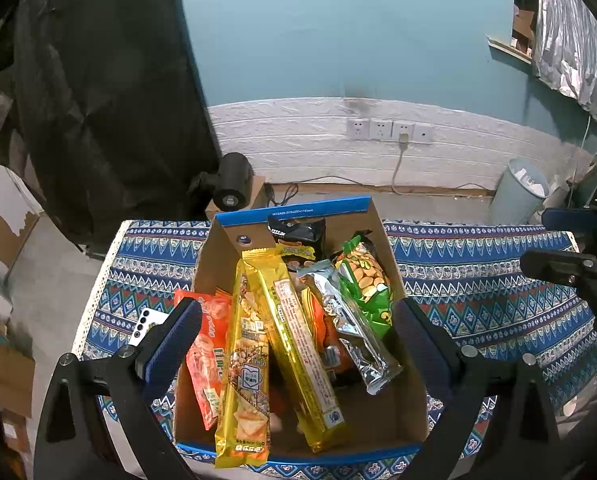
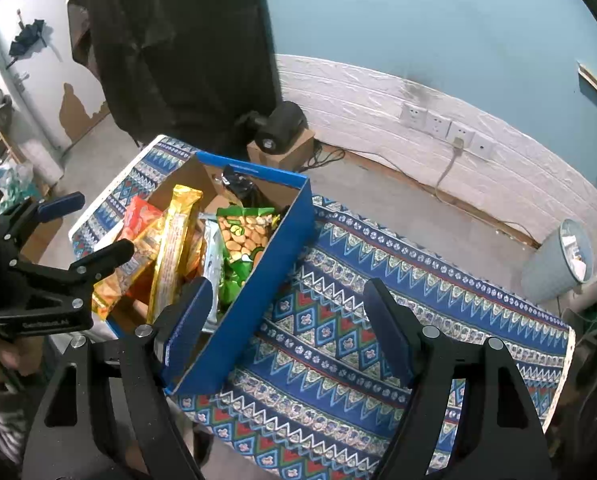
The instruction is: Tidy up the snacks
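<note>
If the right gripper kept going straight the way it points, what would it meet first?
Probably the patterned tablecloth, just beside the blue box. The open right gripper holds nothing; depth is unclear.

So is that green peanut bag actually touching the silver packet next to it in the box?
Touching. In the left wrist view the green peanut bag lies against the silver packet, their edges overlapping with no gap. The right wrist view also shows them side by side in the box.

Shabby home room; peeling wall (image 1: 6,236)

Teal wall (image 1: 338,28) is seen above white brick-pattern panel (image 1: 306,148) with sockets (image 1: 388,130); grey floor (image 2: 398,196), bin (image 1: 518,190), patterned tablecloth (image 2: 338,320).
</note>
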Demonstrator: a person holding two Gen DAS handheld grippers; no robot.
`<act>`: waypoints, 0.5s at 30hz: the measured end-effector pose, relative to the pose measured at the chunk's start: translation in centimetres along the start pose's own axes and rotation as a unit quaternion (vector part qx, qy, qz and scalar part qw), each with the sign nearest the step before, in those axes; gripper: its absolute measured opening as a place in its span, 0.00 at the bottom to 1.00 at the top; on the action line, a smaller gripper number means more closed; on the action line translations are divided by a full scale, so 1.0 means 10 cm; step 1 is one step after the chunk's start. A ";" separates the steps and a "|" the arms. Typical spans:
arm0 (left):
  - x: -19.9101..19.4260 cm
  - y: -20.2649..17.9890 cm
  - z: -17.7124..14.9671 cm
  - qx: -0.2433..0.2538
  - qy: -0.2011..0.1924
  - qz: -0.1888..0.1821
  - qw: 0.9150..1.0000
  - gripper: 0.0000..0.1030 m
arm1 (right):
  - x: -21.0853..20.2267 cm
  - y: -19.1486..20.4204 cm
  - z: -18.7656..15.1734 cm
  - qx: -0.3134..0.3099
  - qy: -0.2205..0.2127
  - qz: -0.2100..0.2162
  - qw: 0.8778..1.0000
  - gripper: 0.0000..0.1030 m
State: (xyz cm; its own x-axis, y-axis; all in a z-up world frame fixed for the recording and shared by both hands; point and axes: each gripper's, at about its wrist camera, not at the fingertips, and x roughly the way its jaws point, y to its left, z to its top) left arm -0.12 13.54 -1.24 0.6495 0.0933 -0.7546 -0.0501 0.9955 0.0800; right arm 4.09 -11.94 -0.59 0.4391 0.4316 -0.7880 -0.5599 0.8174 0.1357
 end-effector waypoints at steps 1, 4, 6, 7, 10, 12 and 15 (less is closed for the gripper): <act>0.00 0.00 0.00 0.000 0.000 0.000 1.000 0.95 | 0.00 0.00 0.00 0.000 0.000 0.000 1.000 0.75; 0.00 0.00 0.00 0.002 0.000 0.001 1.000 0.95 | 0.00 0.00 0.00 0.000 0.000 0.000 1.000 0.75; 0.00 -0.01 0.00 0.003 0.000 0.001 1.000 0.95 | 0.00 0.00 0.00 0.000 0.000 0.000 1.000 0.75; 0.00 -0.02 0.00 0.003 0.000 0.001 1.000 0.95 | 0.00 0.00 0.00 0.000 0.000 0.000 1.000 0.75; 0.00 -0.02 0.00 0.003 0.000 0.001 1.000 0.95 | 0.00 0.00 0.00 0.000 0.000 0.000 1.000 0.75; 0.00 -0.01 0.00 0.003 0.000 0.001 1.000 0.95 | 0.00 0.00 0.00 0.000 0.000 0.000 1.000 0.75; 0.00 -0.01 0.00 0.002 0.001 -0.002 1.000 0.95 | 0.00 0.00 0.00 0.000 0.000 0.000 1.000 0.75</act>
State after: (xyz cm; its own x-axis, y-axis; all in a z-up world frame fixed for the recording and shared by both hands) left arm -0.14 13.41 -1.26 0.6478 0.0890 -0.7566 -0.0440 0.9959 0.0794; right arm 4.07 -11.92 -0.55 0.4391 0.4311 -0.7883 -0.5600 0.8174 0.1351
